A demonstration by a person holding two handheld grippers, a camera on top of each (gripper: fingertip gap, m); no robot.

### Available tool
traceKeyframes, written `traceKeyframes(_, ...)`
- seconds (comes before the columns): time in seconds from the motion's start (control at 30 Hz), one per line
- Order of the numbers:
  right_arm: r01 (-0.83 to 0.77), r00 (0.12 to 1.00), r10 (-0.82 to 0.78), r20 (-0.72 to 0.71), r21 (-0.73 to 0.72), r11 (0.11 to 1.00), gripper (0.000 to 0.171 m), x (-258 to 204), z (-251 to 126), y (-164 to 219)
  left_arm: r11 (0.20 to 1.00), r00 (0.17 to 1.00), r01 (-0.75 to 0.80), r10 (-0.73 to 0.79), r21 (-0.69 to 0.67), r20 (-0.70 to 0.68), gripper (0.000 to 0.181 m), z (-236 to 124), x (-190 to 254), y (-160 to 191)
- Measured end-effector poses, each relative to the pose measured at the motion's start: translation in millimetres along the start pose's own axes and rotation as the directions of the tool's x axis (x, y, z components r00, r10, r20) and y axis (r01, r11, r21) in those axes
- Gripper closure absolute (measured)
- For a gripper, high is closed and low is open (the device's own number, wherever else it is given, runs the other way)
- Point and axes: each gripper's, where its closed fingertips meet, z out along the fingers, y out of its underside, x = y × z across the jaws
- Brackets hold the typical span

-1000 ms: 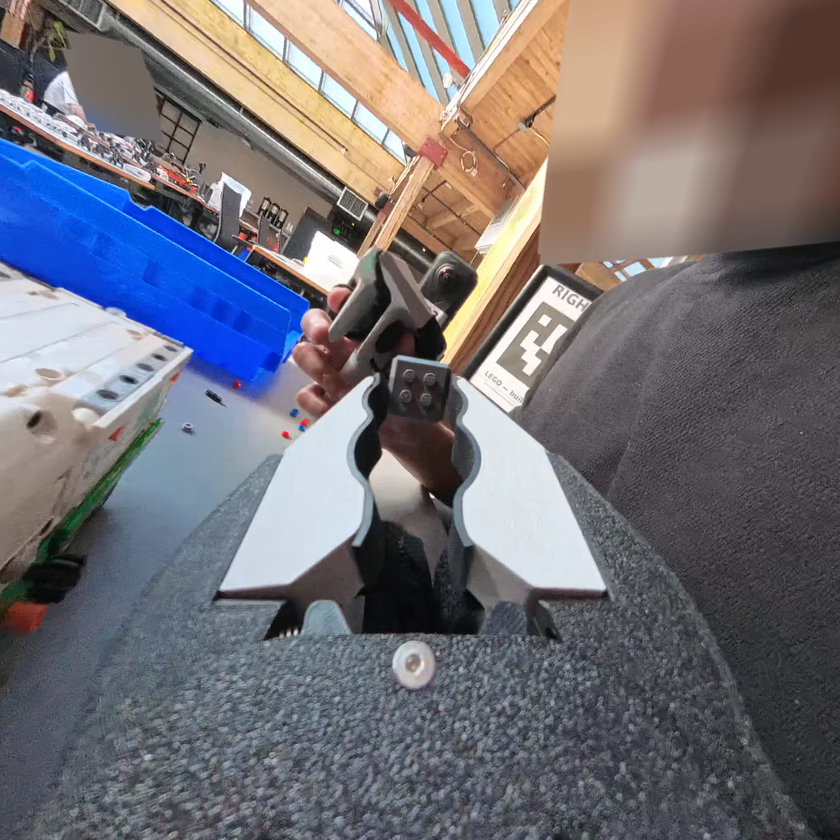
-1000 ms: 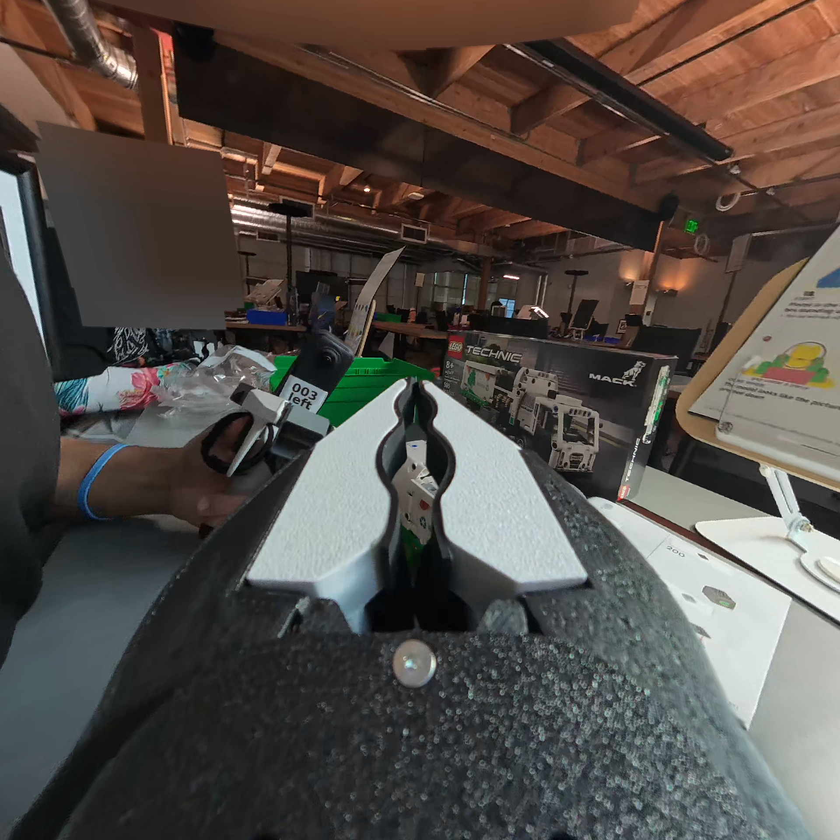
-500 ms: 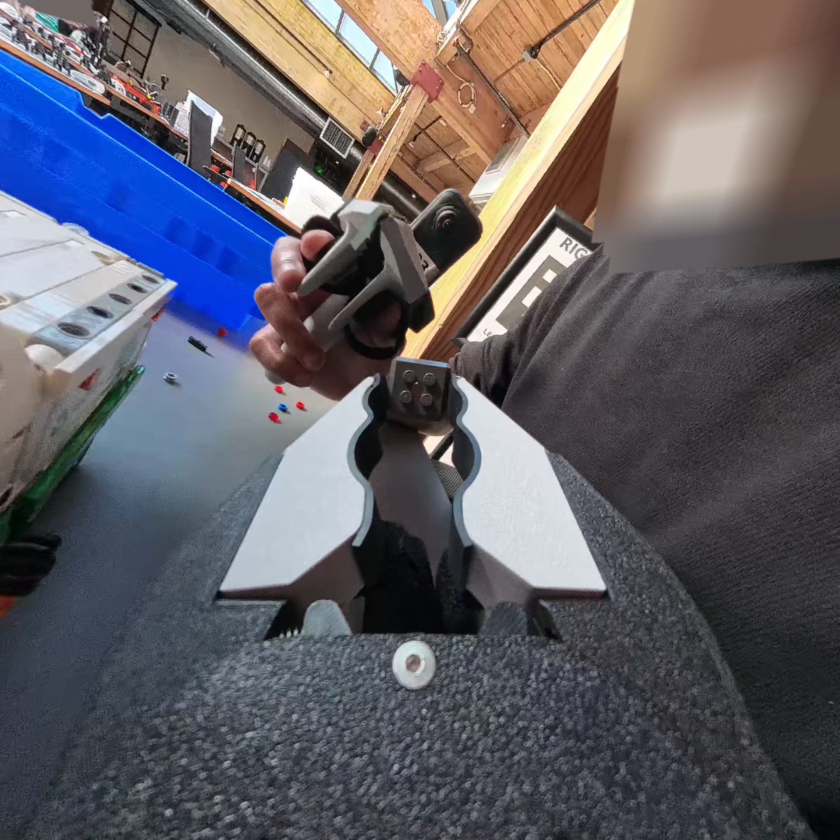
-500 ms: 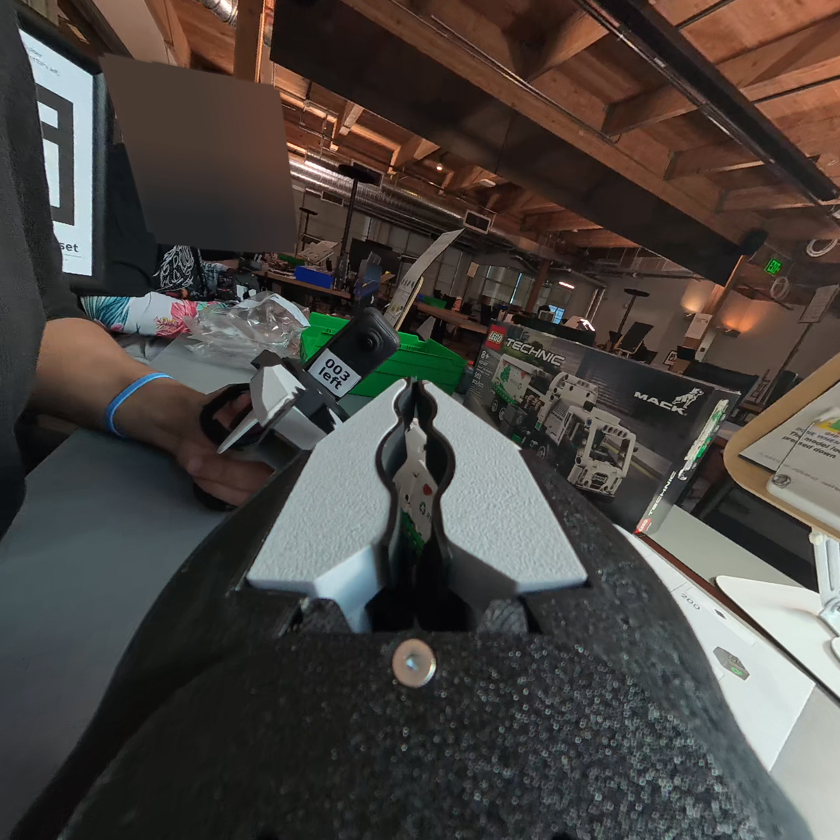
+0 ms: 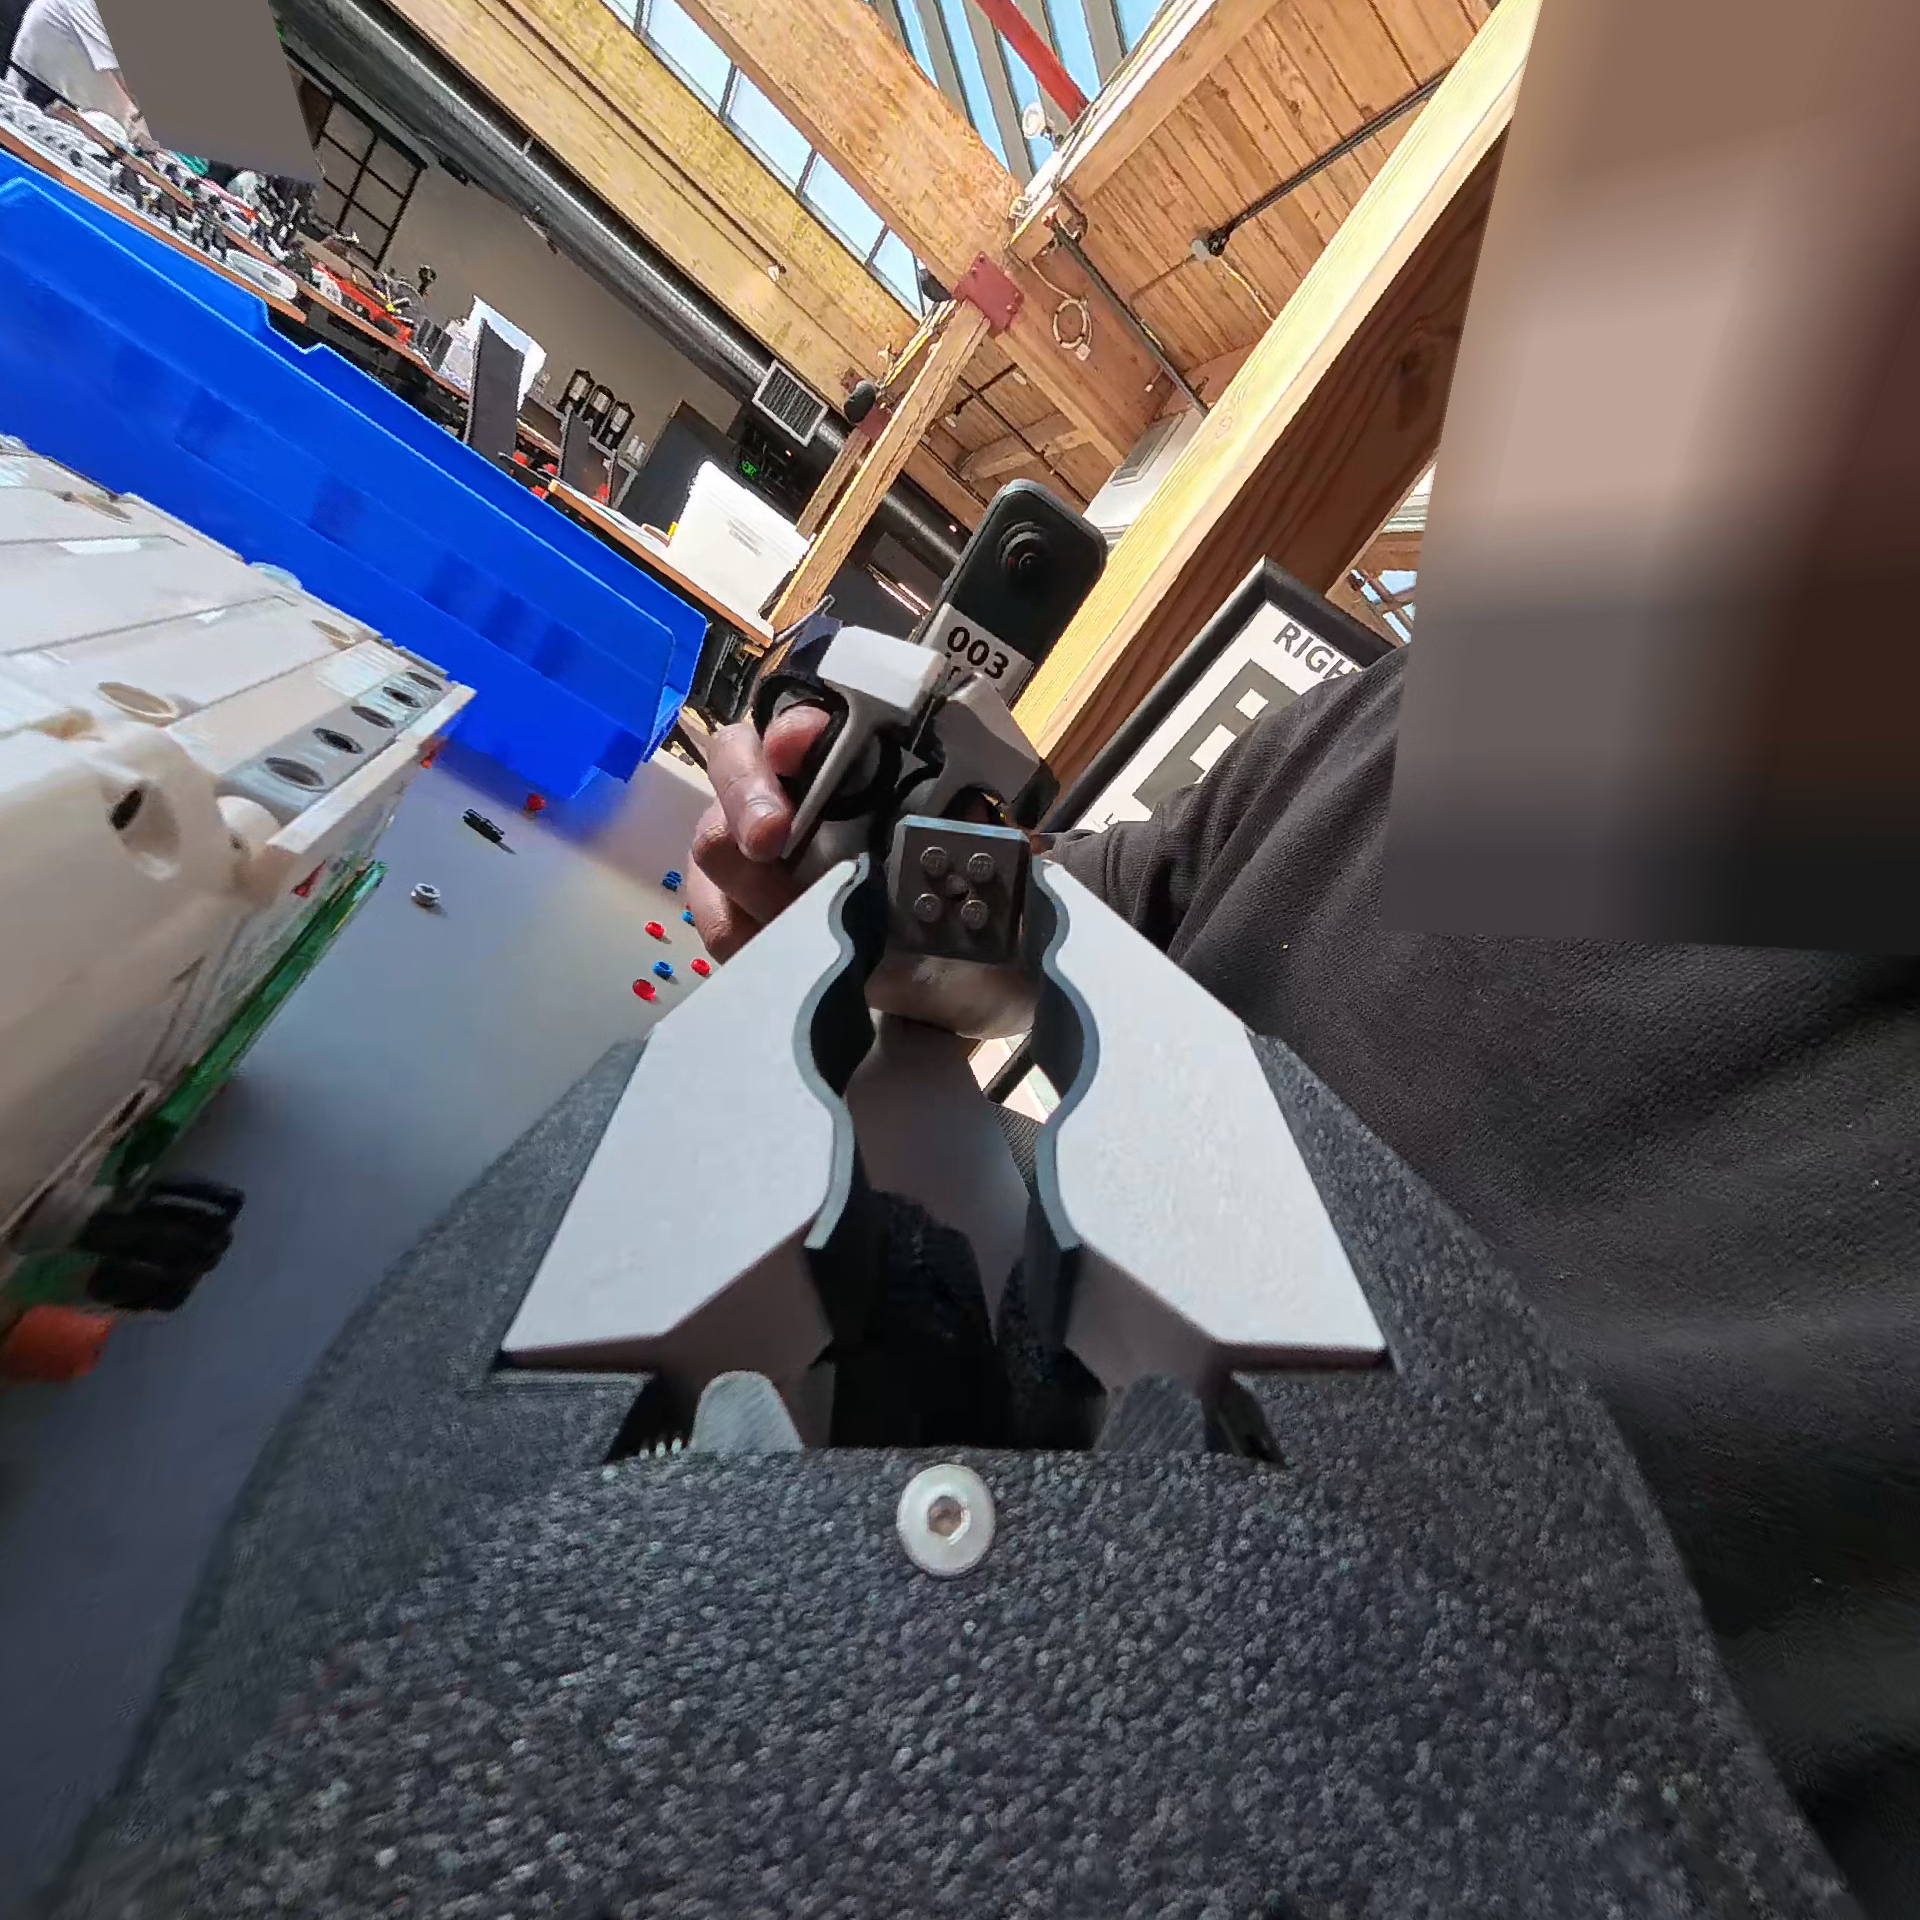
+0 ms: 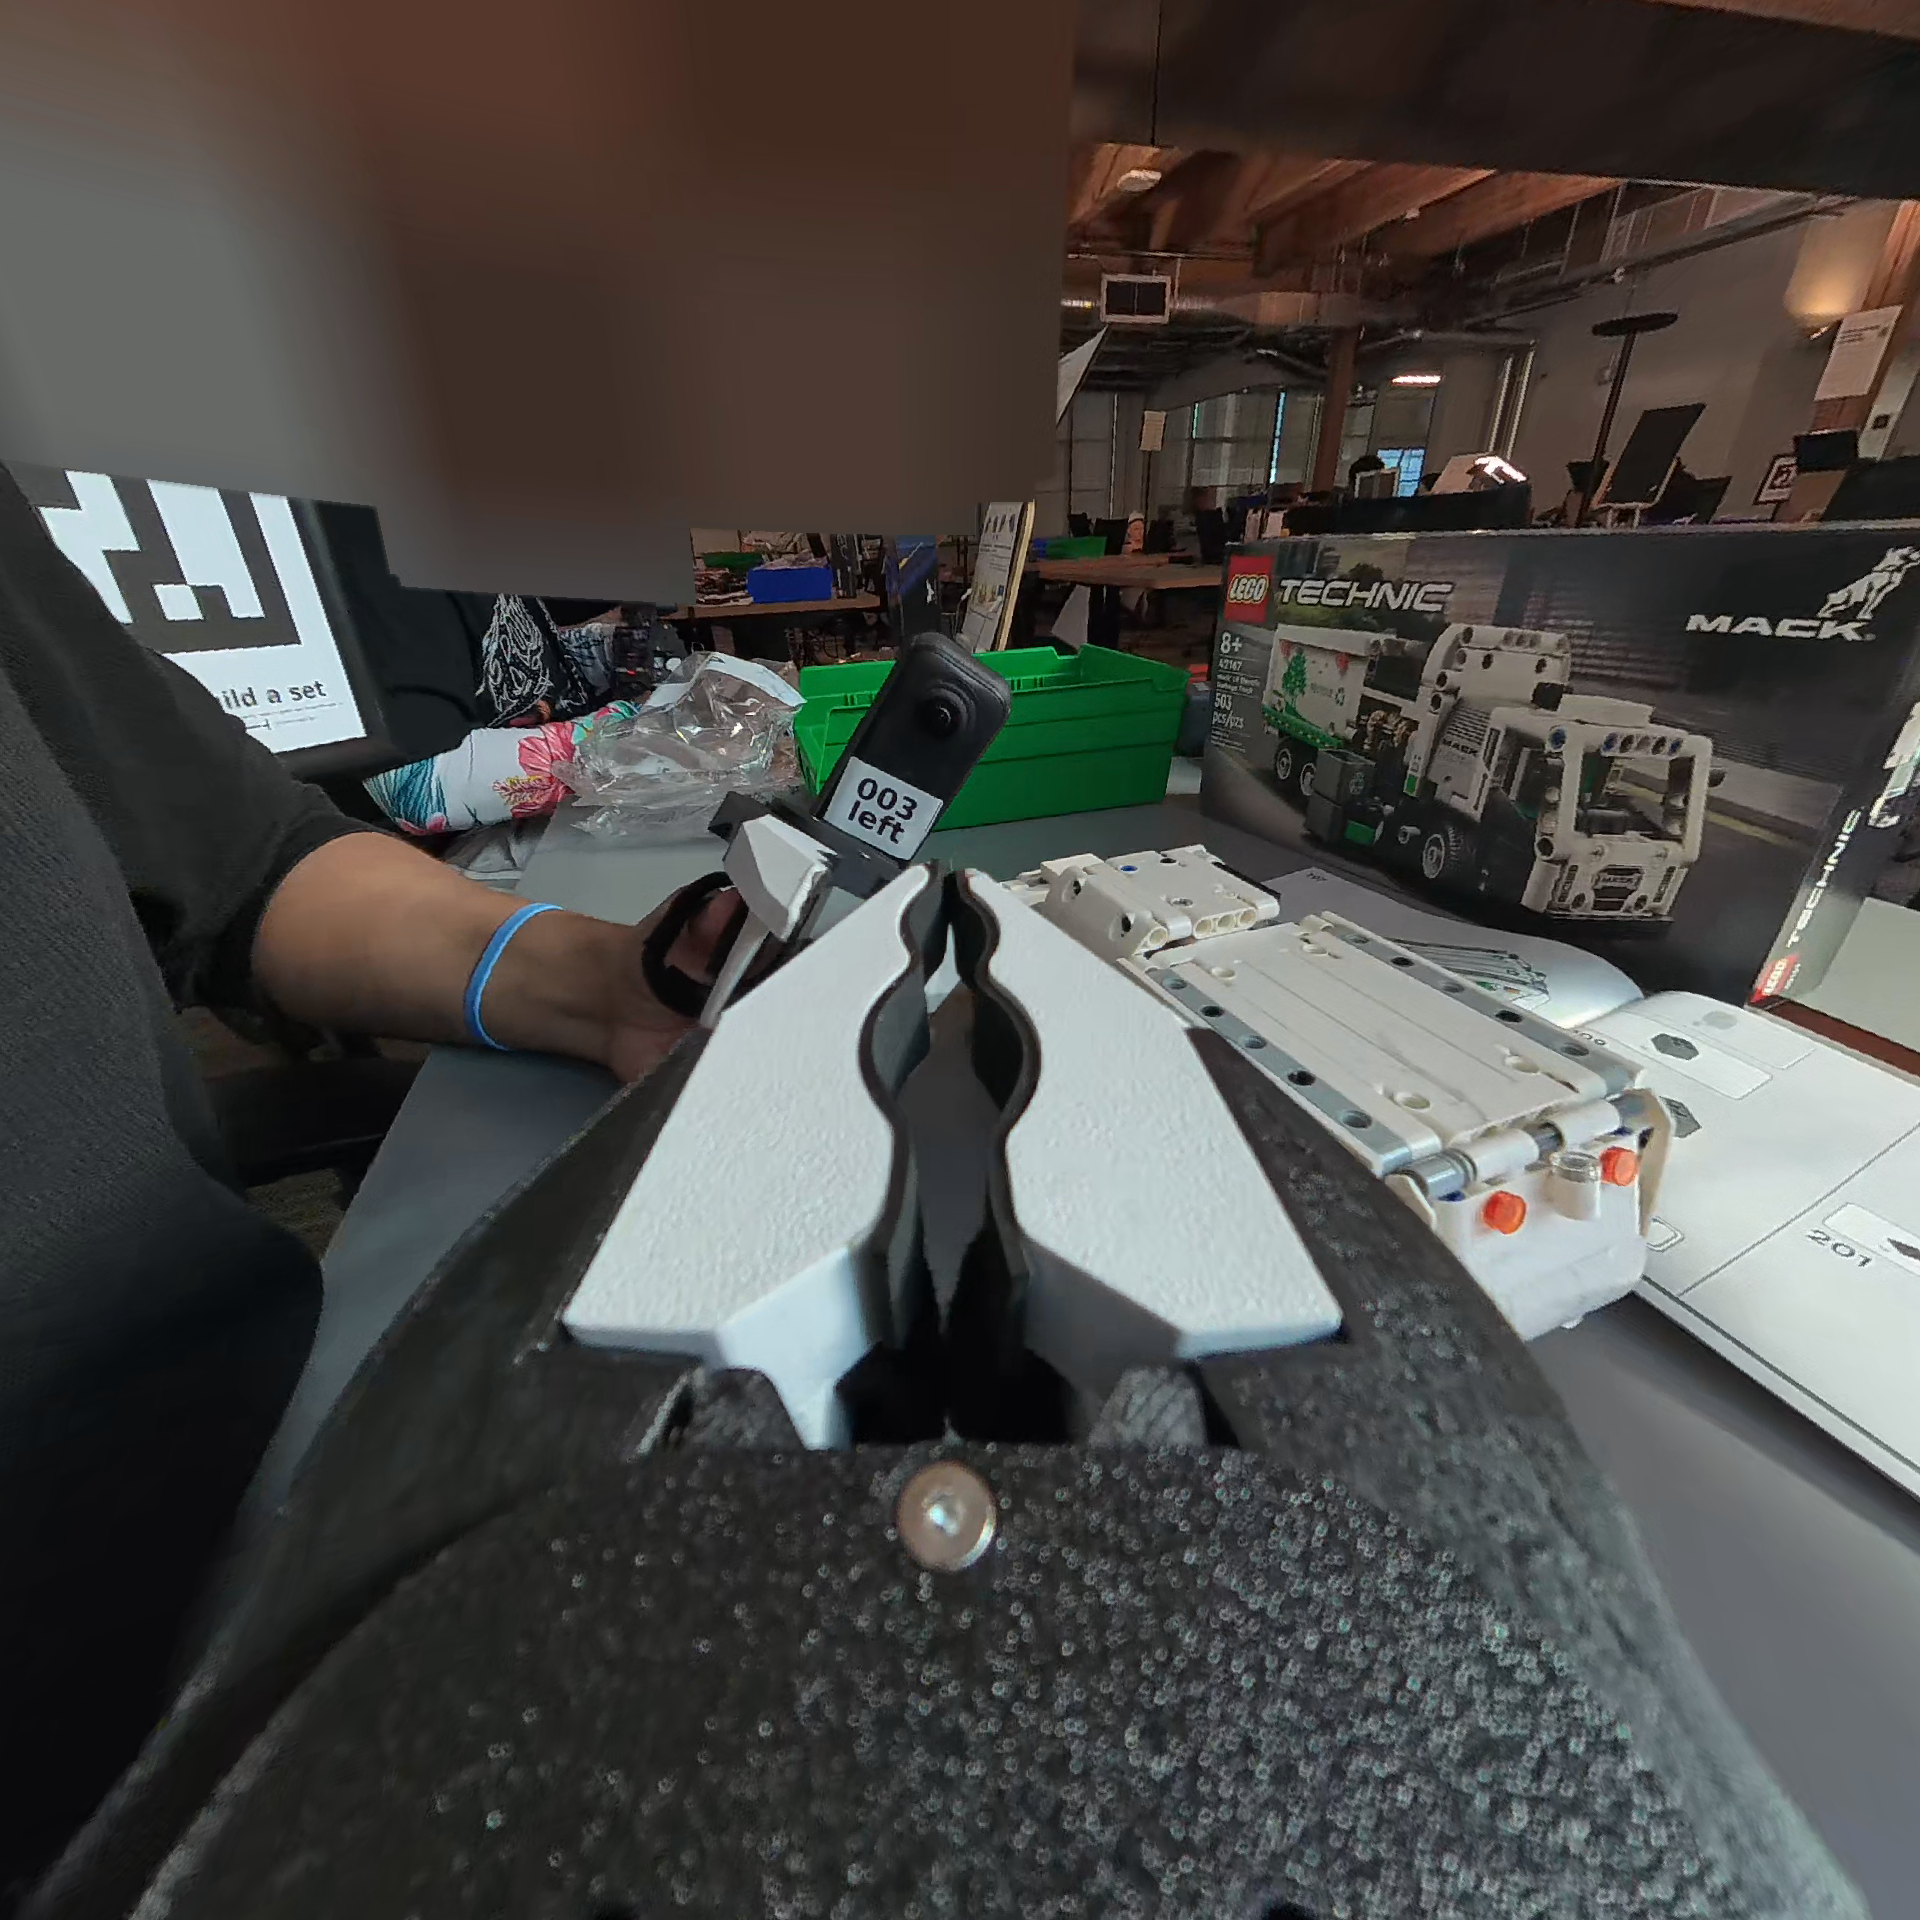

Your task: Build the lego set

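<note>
A blue bin (image 5: 312,499) and a green bin (image 6: 1039,727) stand beyond crumpled clear plastic bags (image 6: 675,738).

Left wrist view bright, daylight pouring through the skylights (image 5: 831,135) overhead, pale sheen on the grey table (image 5: 416,1039). Right wrist view dimmer, warm indoor light under a dark ceiling, soft shadows. Both show strong fisheye bending at the edges, with near foreground slightly soft and large blurred mosaic patches.

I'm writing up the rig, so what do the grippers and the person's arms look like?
Both grippers, left and right, have pale grey angular fingers with wavy dark inner pads on speckled black bodies. Each carries a black camera with a white label. The person wears a dark top and a blue wristband.
</note>
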Motion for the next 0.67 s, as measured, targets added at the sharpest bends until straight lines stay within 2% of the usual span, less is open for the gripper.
traceKeyframes(0.1, -0.057, 0.998, 0.057, -0.006, 0.001, 0.998, 0.171, 1.3, 0.0, 0.0, 1.000, 1.000, 0.003, -0.003, -0.003, 0.005, 0.157, 0.3, -1.1, 0.3)
traceKeyframes(0.37, -0.079, 0.997, 0.079, -0.013, 0.014, 0.997, 0.171, -0.6, 1.8, 1.5, 1.000, 1.000, 0.006, -0.007, 0.009, 0.015, 0.157, 0.2, -2.8, -1.2)
traceKeyframes(0.67, 0.173, 0.983, -0.170, -0.075, 0.033, 0.984, 0.171, -9.4, 2.3, -2.4, 1.000, 1.000, 0.006, -0.007, 0.015, 0.009, 0.157, 0.0, -2.1, -2.2)
